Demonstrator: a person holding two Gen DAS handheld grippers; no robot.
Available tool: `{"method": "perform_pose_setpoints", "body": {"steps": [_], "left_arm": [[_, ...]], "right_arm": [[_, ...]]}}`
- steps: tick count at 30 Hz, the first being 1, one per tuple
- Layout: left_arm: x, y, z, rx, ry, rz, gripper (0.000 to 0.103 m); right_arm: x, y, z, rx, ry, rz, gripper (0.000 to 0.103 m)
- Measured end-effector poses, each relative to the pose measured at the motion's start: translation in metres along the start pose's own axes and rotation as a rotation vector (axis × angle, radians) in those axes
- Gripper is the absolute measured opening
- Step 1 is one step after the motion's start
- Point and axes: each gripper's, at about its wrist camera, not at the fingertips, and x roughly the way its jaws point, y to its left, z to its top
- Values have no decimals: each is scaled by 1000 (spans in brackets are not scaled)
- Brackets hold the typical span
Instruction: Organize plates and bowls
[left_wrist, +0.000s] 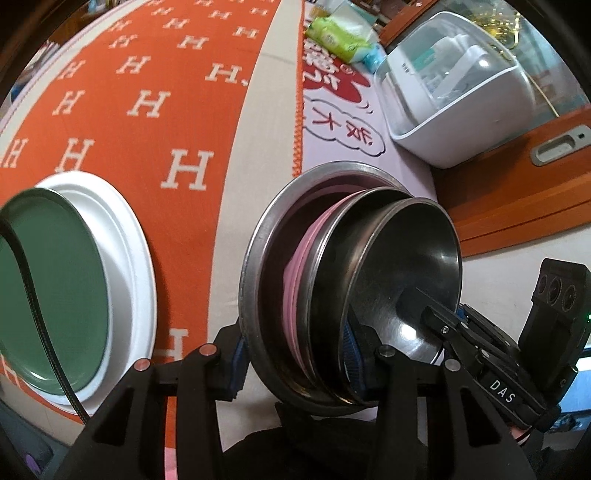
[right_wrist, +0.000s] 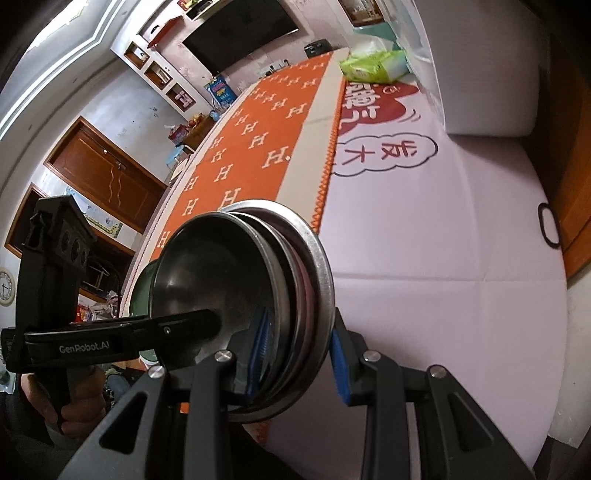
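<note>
— Above the surface (right_wrist: 424, 258), both grippers are clenching the nested bowl stack (left_wrist: 369, 280) by its rims, jaws pinching opposite sides?

— Yes; left gripper (left_wrist: 295, 354) and right gripper (right_wrist: 299, 354) should be lowering together, level, beside the green plate (left_wrist: 48, 288).

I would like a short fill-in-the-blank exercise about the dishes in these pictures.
1. The green plate rests on a ___ plate.
2. The nested stack is mostly ___ bowls plus one pink dish.
3. Both the left hand-held gripper and the right hand-held gripper grip the ___.

Missing words: white; metal; stack
</note>
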Motion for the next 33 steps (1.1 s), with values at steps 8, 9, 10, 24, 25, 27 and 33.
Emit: {"method": "perform_pose_setpoints", "body": {"steps": [8,9,10,24,25,27,33], "left_arm": [[-38,7,-12,72,-102,29,41],[-41,9,-12,78,-109,32,41],[-47,12,-14,86,-119,35,41],[-93,88,-16,61,-163,58,41],[-95,95,-16,57,-159,59,41],[-98,108,-16,51,-151,63,41],[-106,145,-11,41,-122,81,41]], "right_arm": [[-6,34,-4,-45,-31,-13,32],[-6,40,-5,-51,-34,-15,32],[-5,44,-5,-55,-35,-17,32],[36,125,-5,-119,27,-21,31],[41,130,-5,-121,34,-21,32],[50,143,-5,-125,45,-21,32],[75,172,-10,-121,75,-18,32]]}}
